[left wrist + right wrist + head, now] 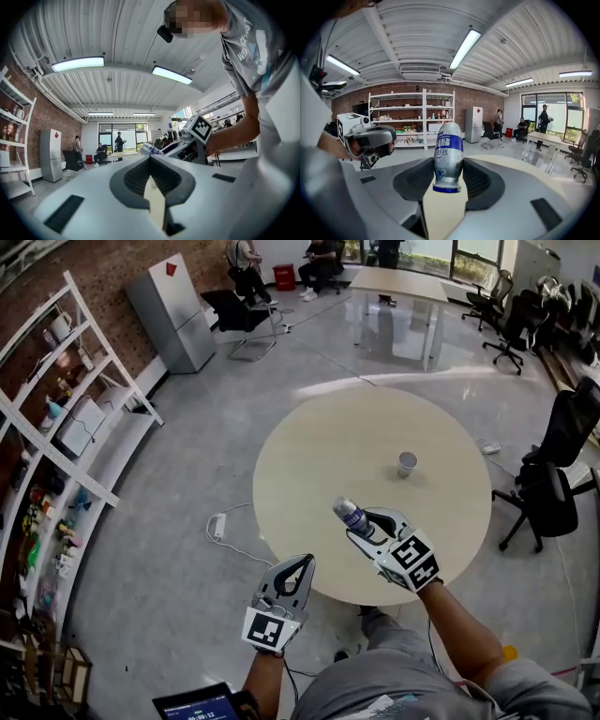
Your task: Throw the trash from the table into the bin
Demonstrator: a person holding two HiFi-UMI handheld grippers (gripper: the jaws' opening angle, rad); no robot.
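Round beige surface on a glossy grey floor, office room with a brick wall; white shelving along the left side, holding small items too small to tell apart; grey refrigerator beside the shelving; long table at the back, with people seated near it; black office chairs to the right of the surface; white power strip on the floor, just left of the surface.

Item 1: paper cup, upright on the surface, right of its middle, well apart from both grippers.

Item 2: bottle, small, silver with a blue label band; clamped between the jaws of the right hand-held gripper, both pads pressed on its sides; it points away from the person and shows over the near part of the surface.

Item 3: left hand-held gripper, jaw tips together, nothing between them; it shows just off the near edge of the surface, over the floor, near the right hand-held gripper but apart from it.
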